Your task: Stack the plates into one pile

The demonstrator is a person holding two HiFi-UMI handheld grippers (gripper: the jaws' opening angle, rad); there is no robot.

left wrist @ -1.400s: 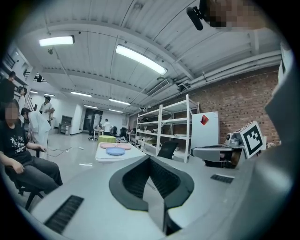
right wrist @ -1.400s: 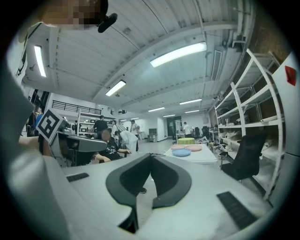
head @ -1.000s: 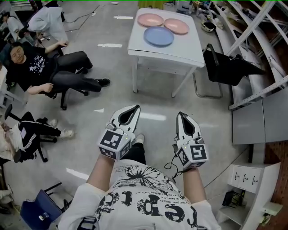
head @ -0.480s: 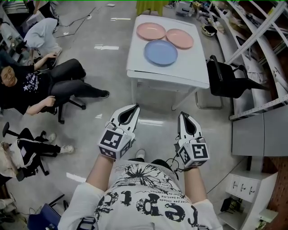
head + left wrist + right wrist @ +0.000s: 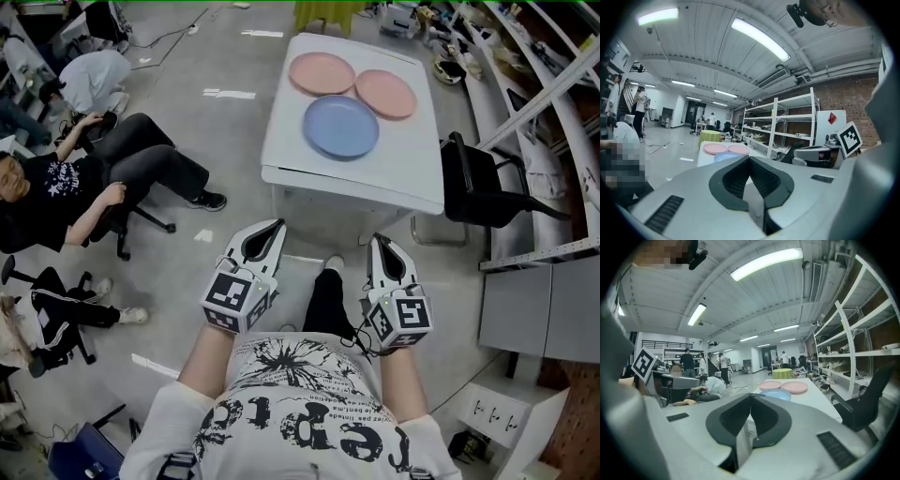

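The left claw (image 5: 270, 231) and right claw (image 5: 379, 244), both closed tight and empty, hang near the person's body, well apart from the far table (image 5: 302, 159), where a blue plate (image 5: 341, 127) lies just beside the left pink plate (image 5: 322, 73) and right pink plate (image 5: 385, 94), unstacked.

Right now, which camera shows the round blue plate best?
The head view: it looks down on the round blue plate, so its whole face shows on the white table. Both gripper views catch it far off, nearly edge-on, as a thin sliver.
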